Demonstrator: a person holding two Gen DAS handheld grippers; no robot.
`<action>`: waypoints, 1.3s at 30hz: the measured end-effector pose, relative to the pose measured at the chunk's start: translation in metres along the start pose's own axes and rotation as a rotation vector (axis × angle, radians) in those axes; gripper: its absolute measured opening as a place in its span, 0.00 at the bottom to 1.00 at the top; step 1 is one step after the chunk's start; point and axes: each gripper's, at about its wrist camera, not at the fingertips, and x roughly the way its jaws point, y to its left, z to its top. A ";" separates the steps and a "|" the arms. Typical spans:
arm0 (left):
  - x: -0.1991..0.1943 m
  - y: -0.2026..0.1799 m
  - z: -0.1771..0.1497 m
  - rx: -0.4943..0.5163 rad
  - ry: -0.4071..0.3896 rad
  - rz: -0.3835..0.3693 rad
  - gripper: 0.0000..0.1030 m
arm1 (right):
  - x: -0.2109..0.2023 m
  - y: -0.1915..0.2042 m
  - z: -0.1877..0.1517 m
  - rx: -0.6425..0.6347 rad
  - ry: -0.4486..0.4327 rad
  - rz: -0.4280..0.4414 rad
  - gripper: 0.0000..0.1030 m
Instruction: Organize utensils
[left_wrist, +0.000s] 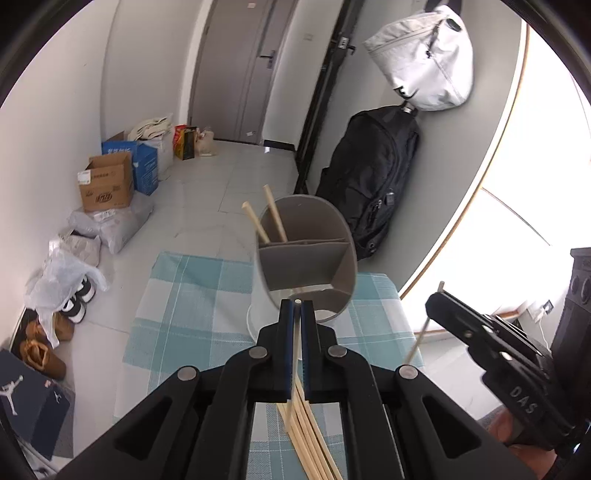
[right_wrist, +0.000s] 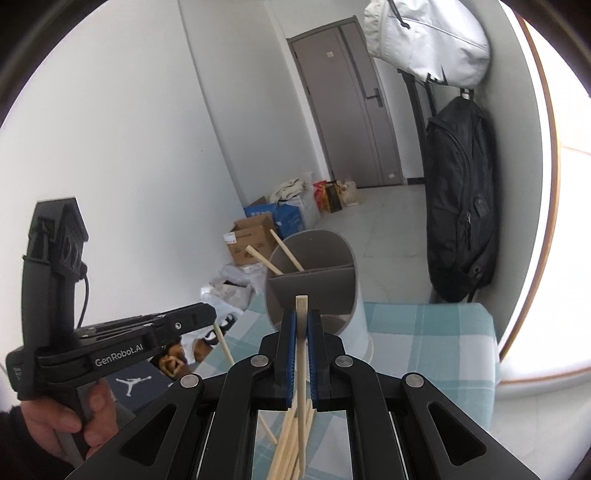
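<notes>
a: gripping one chopstick (left_wrist: 295, 350) each, left gripper (left_wrist: 296, 303) and right gripper (right_wrist: 302, 312) clamp theirs upright, ready to drop in; why?
b: the divided holder (left_wrist: 306, 258) sits frame centre; two chopsticks (left_wrist: 271, 219) already lean in its rear compartment; loose ones (right_wrist: 291, 443) lie at bottom.

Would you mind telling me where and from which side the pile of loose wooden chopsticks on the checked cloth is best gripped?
Take one stick from the pile of pale wooden chopsticks near its upper end, coming from above with the pads across its narrow width. They lie flat and fanned on the blue checked cloth, so probably only single ends stand clear.
</notes>
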 end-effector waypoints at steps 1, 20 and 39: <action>-0.002 -0.001 0.002 0.001 -0.001 0.001 0.00 | 0.000 0.001 0.002 -0.002 -0.006 0.004 0.05; -0.037 -0.012 0.069 0.039 -0.027 -0.048 0.00 | -0.008 0.006 0.083 -0.065 -0.094 0.044 0.05; -0.035 0.004 0.139 -0.065 -0.142 -0.081 0.00 | 0.024 0.001 0.154 -0.094 -0.231 0.007 0.05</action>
